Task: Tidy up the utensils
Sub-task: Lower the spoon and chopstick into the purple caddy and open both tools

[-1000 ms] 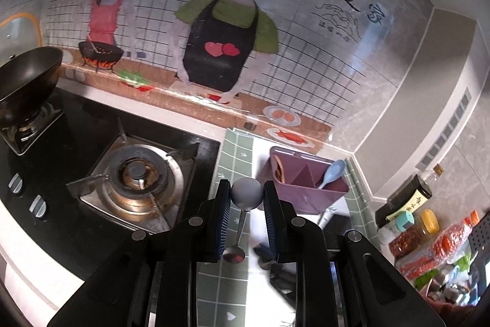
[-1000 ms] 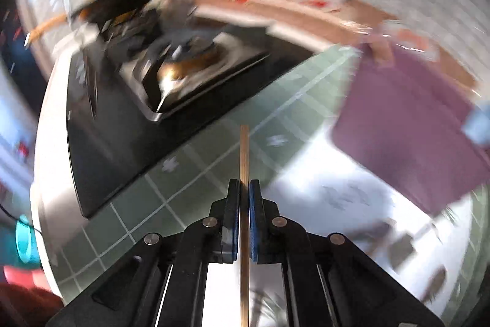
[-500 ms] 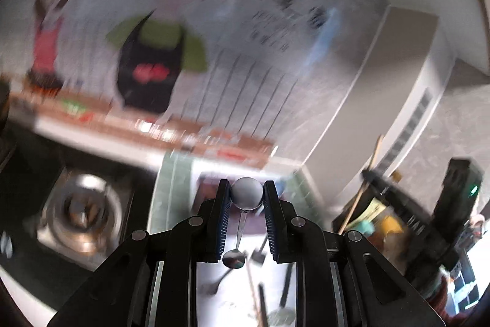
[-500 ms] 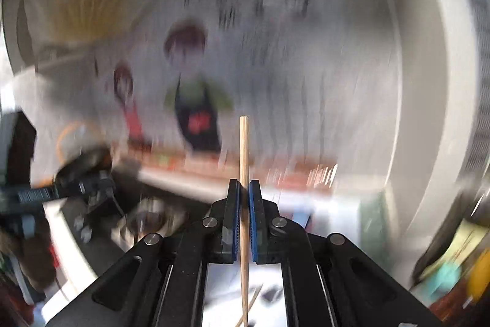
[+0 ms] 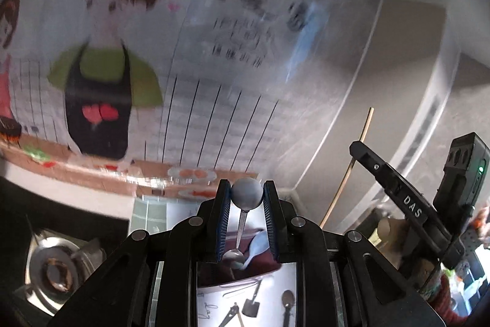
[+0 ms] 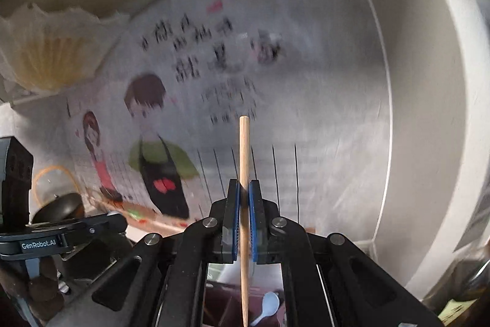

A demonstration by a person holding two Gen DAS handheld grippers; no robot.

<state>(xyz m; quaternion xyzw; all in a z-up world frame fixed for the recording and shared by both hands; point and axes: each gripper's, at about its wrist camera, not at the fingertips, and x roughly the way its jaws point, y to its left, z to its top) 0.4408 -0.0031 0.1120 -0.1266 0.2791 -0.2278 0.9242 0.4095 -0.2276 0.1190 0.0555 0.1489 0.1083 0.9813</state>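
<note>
My left gripper is shut on the grey ball end of a metal spoon, which hangs bowl down between the fingers. Beneath it stands the purple organiser with a light blue spoon inside. My right gripper is shut on a wooden chopstick that stands upright, its lower tip above the organiser. In the left wrist view the right gripper with the chopstick is at the right, higher than the spoon.
Several dark utensils lie on the white mat in front of the organiser. A gas burner sits at lower left. A wok and the left gripper's body fill the left. A boxed wall column rises at right.
Both grippers have risen and tipped up from the counter toward the wall. The left one moved right over the organiser. The right gripper with its chopstick has come into the left wrist view.
</note>
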